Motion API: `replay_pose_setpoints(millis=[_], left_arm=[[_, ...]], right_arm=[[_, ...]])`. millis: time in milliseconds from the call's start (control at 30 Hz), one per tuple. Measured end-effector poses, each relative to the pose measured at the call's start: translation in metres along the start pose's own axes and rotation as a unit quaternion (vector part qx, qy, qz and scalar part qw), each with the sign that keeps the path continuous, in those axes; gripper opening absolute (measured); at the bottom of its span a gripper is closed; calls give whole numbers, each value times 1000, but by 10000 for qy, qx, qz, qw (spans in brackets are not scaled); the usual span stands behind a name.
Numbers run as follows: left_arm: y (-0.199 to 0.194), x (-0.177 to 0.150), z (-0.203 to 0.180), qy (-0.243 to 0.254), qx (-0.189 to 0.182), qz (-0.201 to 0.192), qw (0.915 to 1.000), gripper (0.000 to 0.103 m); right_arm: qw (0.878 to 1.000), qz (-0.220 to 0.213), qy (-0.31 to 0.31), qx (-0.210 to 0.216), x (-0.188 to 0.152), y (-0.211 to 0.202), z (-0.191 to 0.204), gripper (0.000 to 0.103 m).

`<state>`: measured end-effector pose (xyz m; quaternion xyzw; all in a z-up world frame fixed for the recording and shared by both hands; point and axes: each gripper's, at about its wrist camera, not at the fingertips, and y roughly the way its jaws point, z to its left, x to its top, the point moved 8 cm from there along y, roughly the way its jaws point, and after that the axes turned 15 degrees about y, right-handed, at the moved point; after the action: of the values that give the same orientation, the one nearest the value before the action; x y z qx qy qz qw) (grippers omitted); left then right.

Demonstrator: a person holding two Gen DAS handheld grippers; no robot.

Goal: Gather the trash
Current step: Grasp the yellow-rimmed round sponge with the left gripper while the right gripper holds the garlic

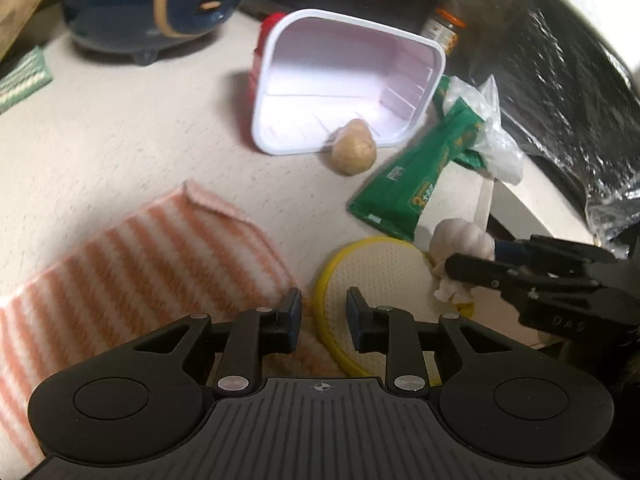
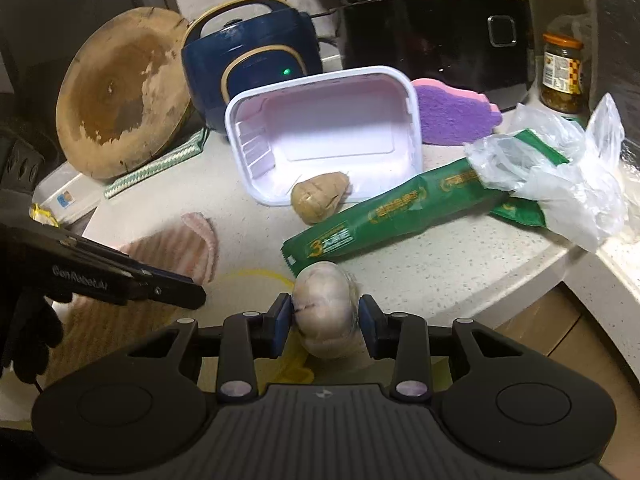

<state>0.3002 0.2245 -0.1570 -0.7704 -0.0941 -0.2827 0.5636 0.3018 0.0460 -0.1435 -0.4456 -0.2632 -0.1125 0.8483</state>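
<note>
My right gripper (image 2: 324,312) is shut on a pale garlic bulb (image 2: 324,300), held just above the counter; in the left wrist view the garlic bulb (image 1: 460,238) and that gripper (image 1: 472,256) show at the right. My left gripper (image 1: 324,312) is open with nothing between its fingers, hovering over a yellow-rimmed round lid (image 1: 380,272) and an orange striped cloth (image 1: 140,272). Farther back a white plastic tub (image 2: 240,140) lies on its side, a brown lump (image 2: 318,198) at its mouth. A green wrapper (image 2: 400,208) and a crumpled clear bag (image 2: 560,184) lie to the right.
A blue appliance (image 2: 248,56), a black cooker (image 2: 432,36), a jar (image 2: 562,72), a purple sponge (image 2: 452,116) and a round wooden board (image 2: 120,104) line the back. A black bag (image 1: 568,92) hangs at the right. The counter edge (image 2: 540,272) drops off near the garlic.
</note>
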Motion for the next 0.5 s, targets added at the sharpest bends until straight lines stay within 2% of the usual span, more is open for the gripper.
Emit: replay_pose_setpoints(millis=[133, 233, 333, 400, 500], left_arm=[[3, -3, 3, -314, -238, -26, 9992, 28], [-3, 0, 0, -511, -401, -228, 9976, 30], [-14, 12, -6, -446, -474, -574, 9962, 30], [-21, 19, -8, -505, -710, -806, 9929, 30], [-22, 23, -14, -457, -891, -909, 9908, 31]], right_arm=[[10000, -26, -77, -52, -2, 1, 3, 36], [10000, -37, -51, -75, -2, 1, 3, 36], [9999, -61, -49, -108, -3, 1, 2, 36], [9999, -79, -44, -139, -3, 1, 3, 36], [9998, -98, -27, -166, -3, 1, 3, 37]])
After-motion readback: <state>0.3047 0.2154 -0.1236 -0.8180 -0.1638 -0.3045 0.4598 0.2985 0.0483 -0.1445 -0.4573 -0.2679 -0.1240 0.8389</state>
